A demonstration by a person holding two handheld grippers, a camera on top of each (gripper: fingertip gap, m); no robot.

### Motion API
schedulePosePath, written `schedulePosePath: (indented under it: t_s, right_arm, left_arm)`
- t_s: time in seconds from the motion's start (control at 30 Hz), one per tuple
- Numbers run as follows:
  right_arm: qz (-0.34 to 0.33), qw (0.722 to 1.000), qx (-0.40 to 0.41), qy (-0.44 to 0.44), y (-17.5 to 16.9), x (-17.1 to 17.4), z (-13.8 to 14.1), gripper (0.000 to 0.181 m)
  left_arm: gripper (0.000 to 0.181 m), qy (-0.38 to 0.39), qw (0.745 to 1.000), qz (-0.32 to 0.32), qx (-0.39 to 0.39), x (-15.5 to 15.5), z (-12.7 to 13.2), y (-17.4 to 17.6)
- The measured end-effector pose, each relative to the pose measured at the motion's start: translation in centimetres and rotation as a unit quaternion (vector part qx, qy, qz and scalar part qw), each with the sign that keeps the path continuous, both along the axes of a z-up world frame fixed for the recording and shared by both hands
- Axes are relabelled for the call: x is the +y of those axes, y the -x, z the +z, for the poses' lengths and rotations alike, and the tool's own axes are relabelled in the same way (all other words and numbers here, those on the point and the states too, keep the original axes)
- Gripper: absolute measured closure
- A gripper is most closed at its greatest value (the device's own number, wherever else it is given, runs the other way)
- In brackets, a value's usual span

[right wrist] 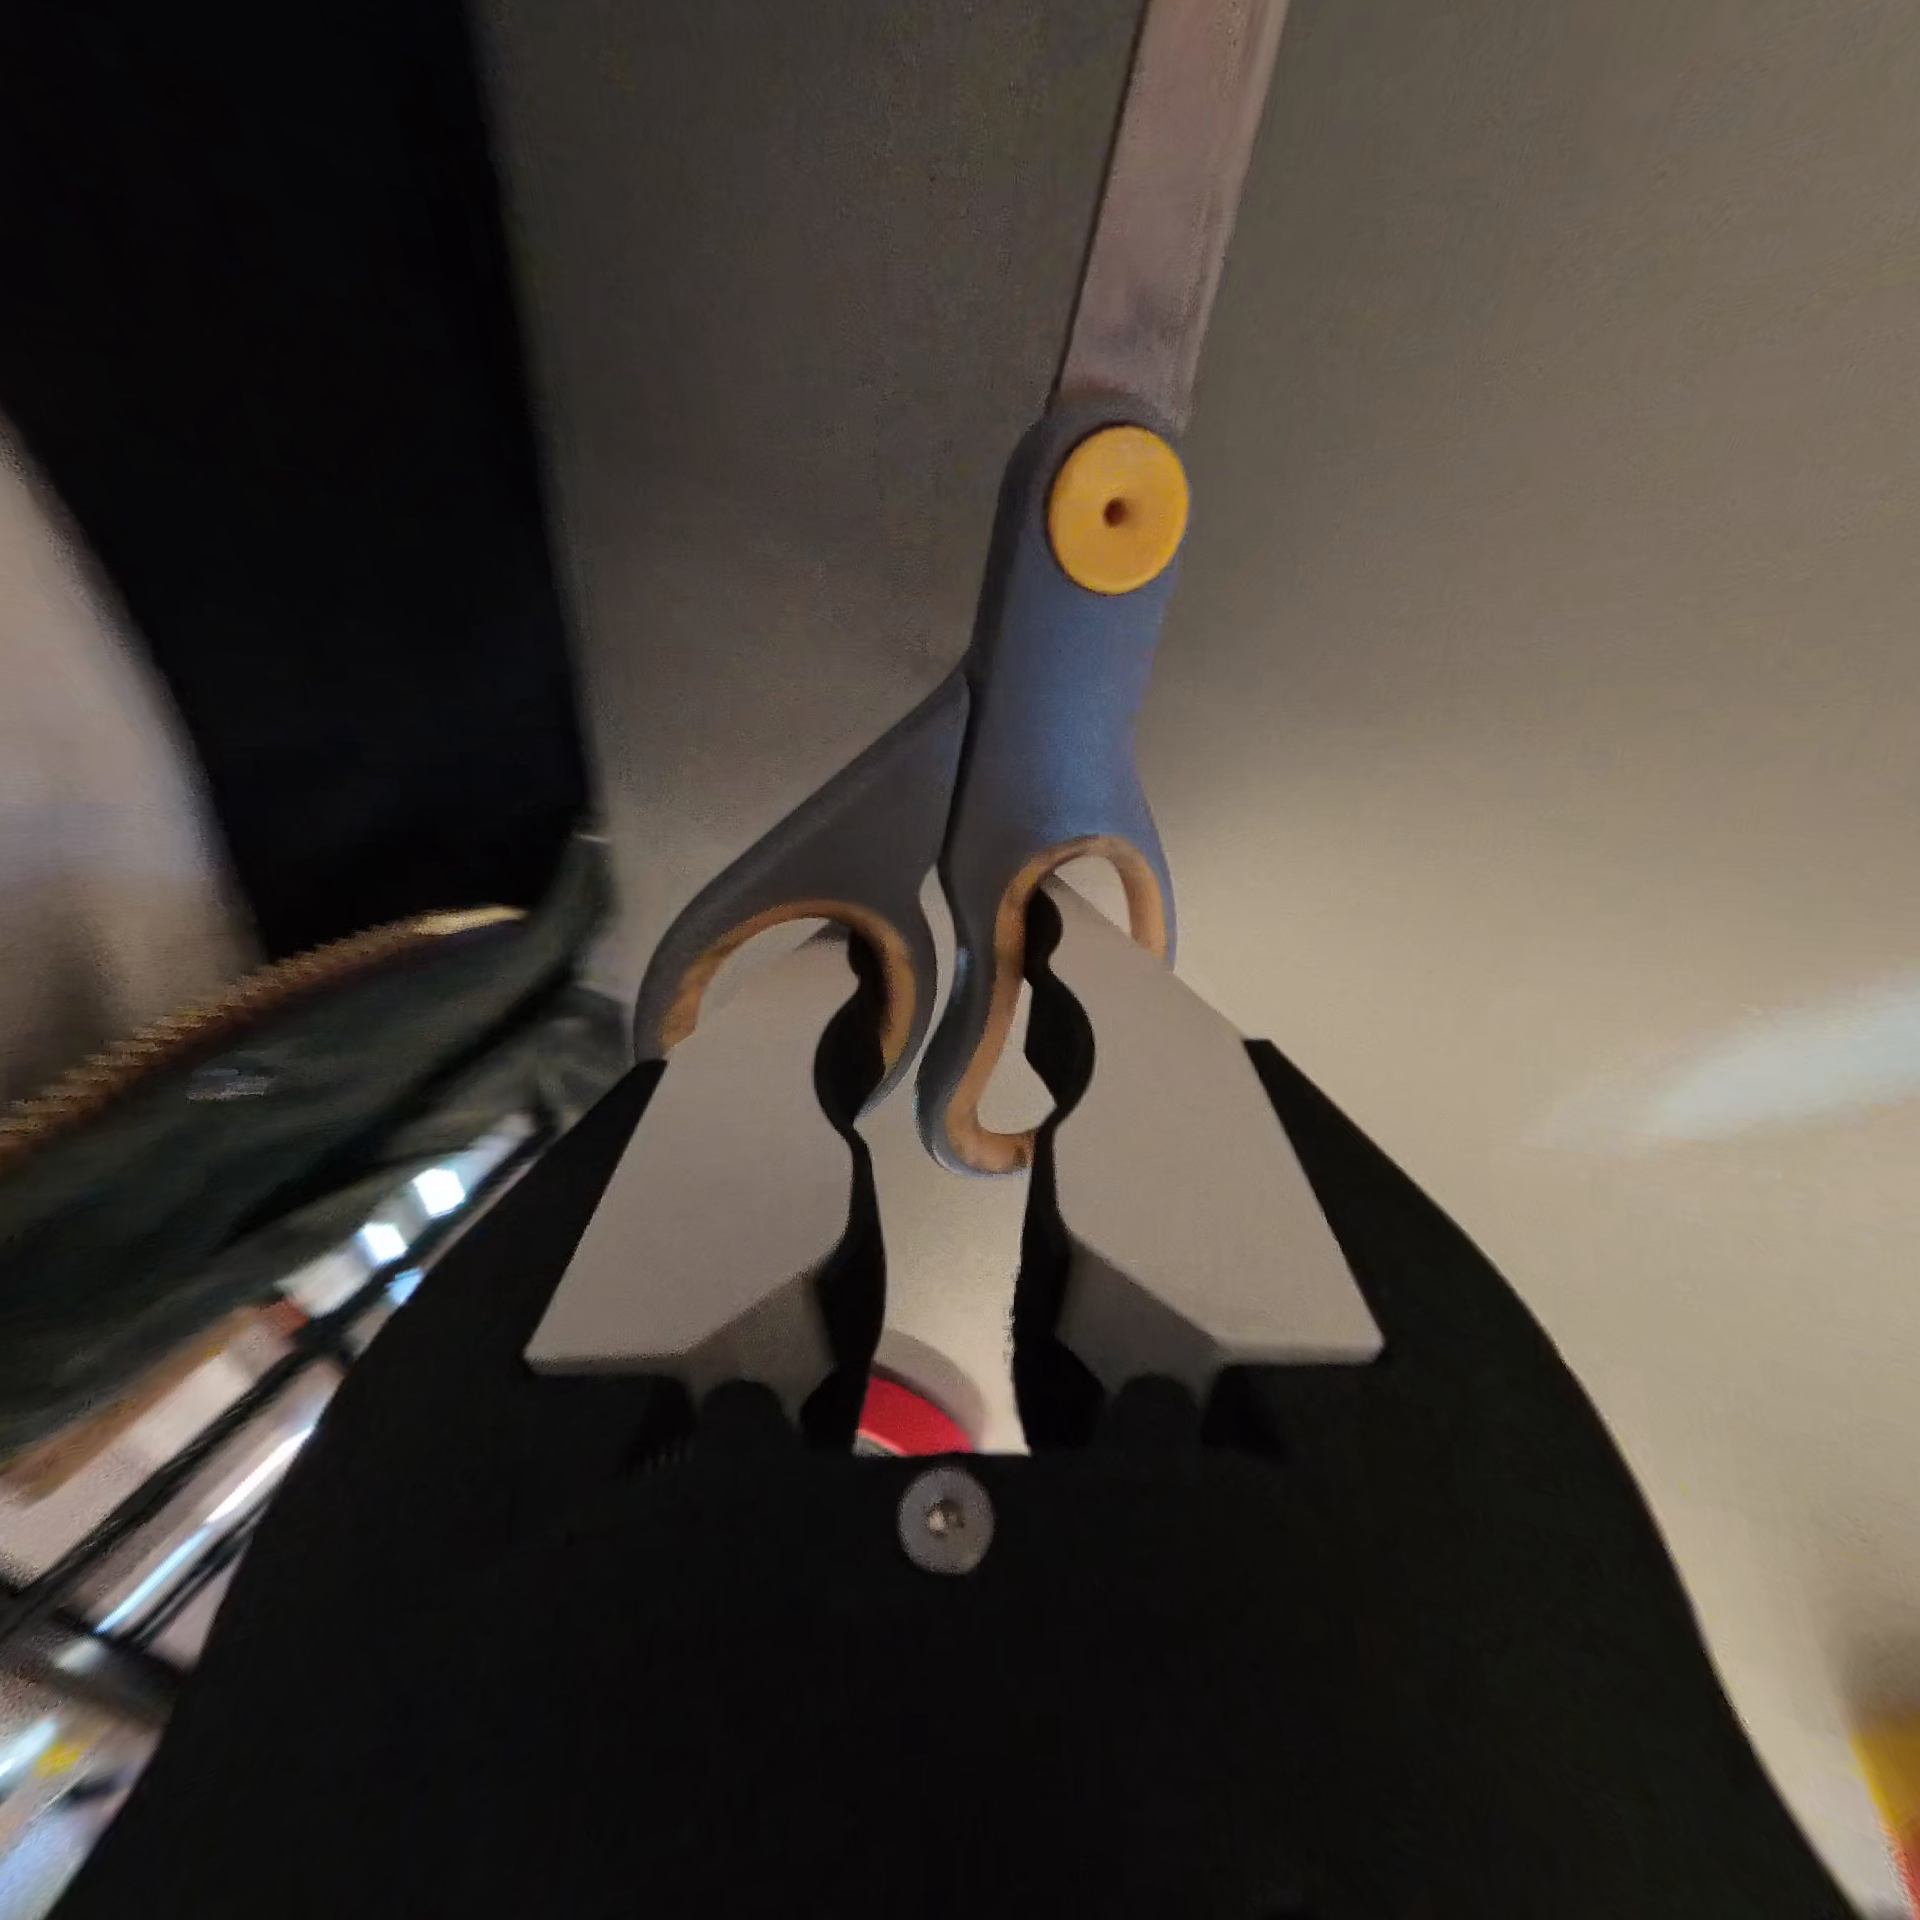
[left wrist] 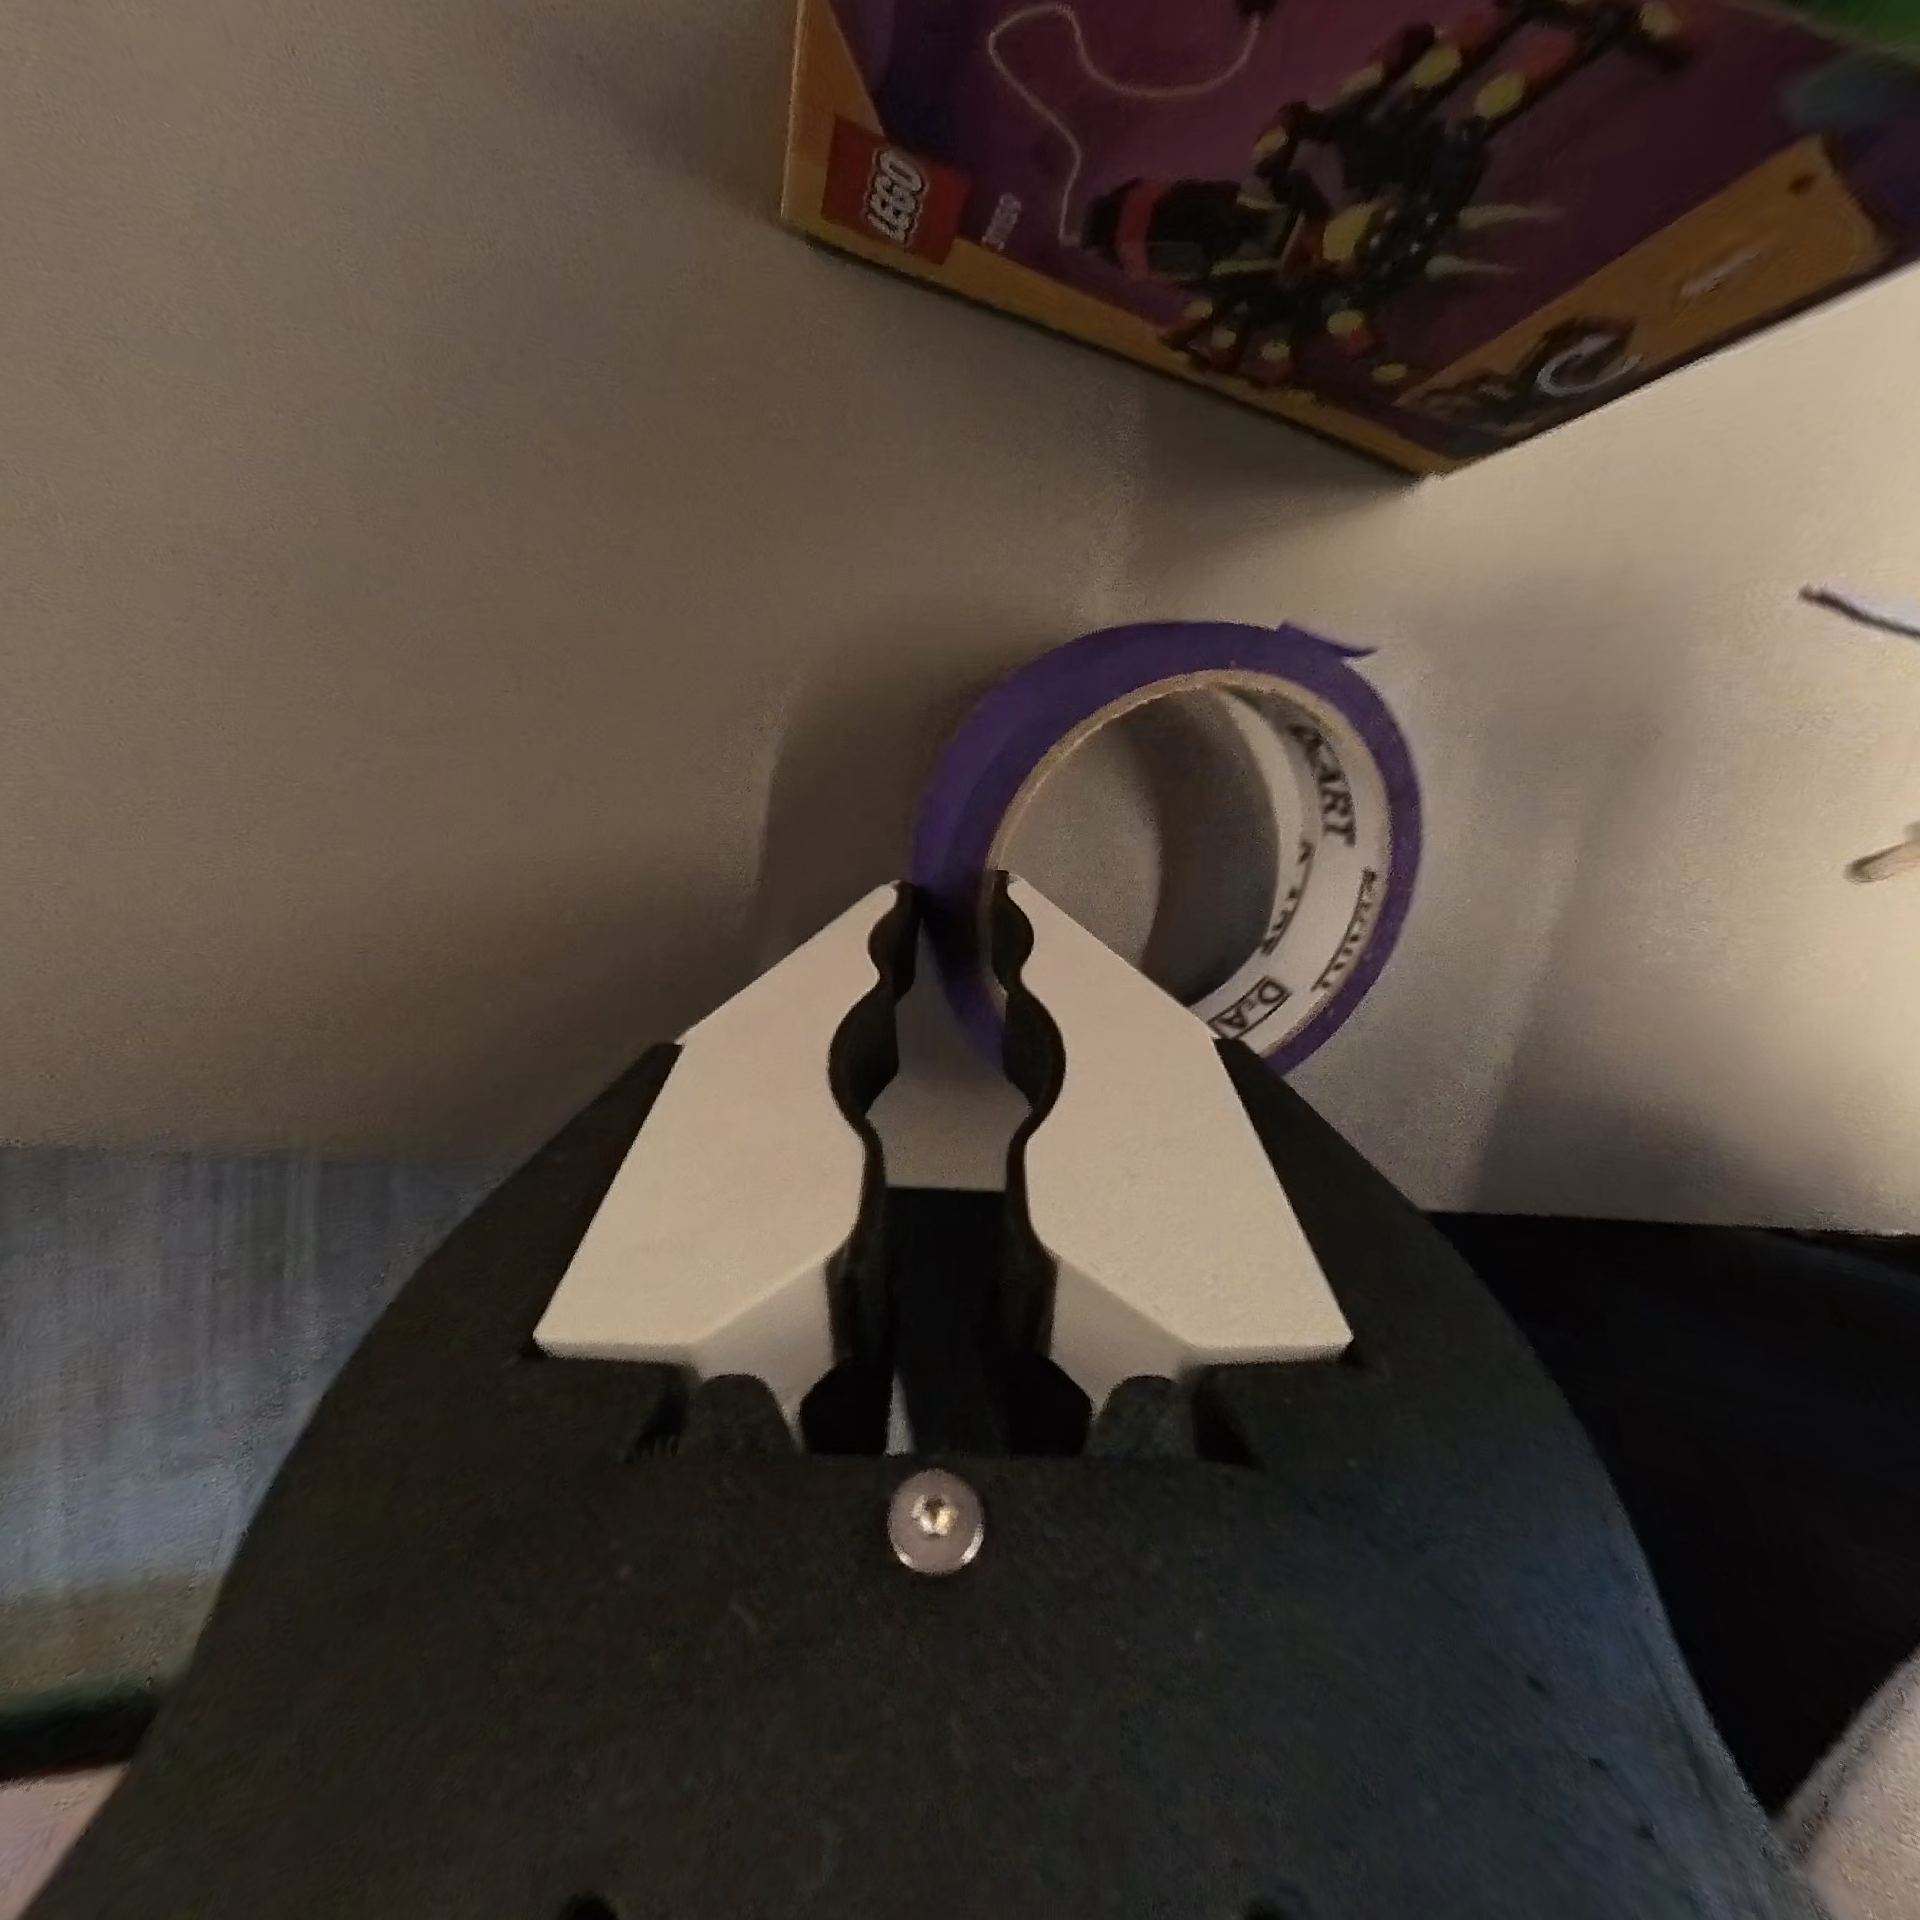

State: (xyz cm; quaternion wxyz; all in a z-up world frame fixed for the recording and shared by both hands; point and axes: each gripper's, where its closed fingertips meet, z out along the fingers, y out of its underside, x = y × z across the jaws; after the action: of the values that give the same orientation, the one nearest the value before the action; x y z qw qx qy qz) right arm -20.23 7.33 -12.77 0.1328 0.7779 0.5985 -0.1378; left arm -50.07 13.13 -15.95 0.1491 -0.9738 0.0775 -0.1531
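Two hand-held tools work over a pale counter [left wrist: 416,520], each seen through its own wrist camera.

The largest item on the counter is a purple and yellow toy box [left wrist: 1299,208] printed with a picture of a dark model; it lies flat at the far side, angled, and runs out of the left wrist view at the top and right.

Next in size, a pair of scissors [right wrist: 1049,727] with blue-grey handles, tan-lined finger loops and a yellow pivot cap points its closed steel blades away toward the counter's far side. The right tool [right wrist: 940,914] has one white finger [right wrist: 1164,1049] passed through the right loop and its other finger through the left loop, so the inner walls of both loops sit between them; the jaws stand close together, clamped on the handles.

A roll of purple tape [left wrist: 1174,842] stands on edge near the middle of the counter, its white printed core facing the camera and a loose end sticking up at its top. The left tool [left wrist: 951,899] pinches the roll's near wall, one finger outside and one inside the ring, jaws nearly together on it.

A small pale wooden peg [left wrist: 1886,857] lies toward the counter's right edge, well apart from the roll.
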Motion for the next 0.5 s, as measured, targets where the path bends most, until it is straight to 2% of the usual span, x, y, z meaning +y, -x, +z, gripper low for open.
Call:
schedulePosePath:
  t_s: [0.07,0.17,0.33,0.5]
  right_arm:
    - [0.010,0.997,-0.016,-0.070,-2.5,2.3,-0.9,0.160]
    - [-0.005,0.988,-0.039,-0.149,-5.6,5.3,-2.1,0.159]
    - [-0.051,0.986,-0.061,-0.148,-7.9,5.7,-4.3,0.155]
    - [-0.120,0.981,-0.023,-0.150,-6.6,5.9,-3.8,0.115]
  left_arm:
    - [0.167,0.009,0.999,0.027,-0.044,0.3,-0.1,-0.6]
    - [0.148,0.015,0.992,0.054,-0.113,0.6,0.3,-1.3]
    - [0.134,-0.027,0.985,0.073,-0.156,1.4,2.4,0.9]
    - [0.133,-0.049,0.971,0.057,-0.227,2.4,5.7,3.2]
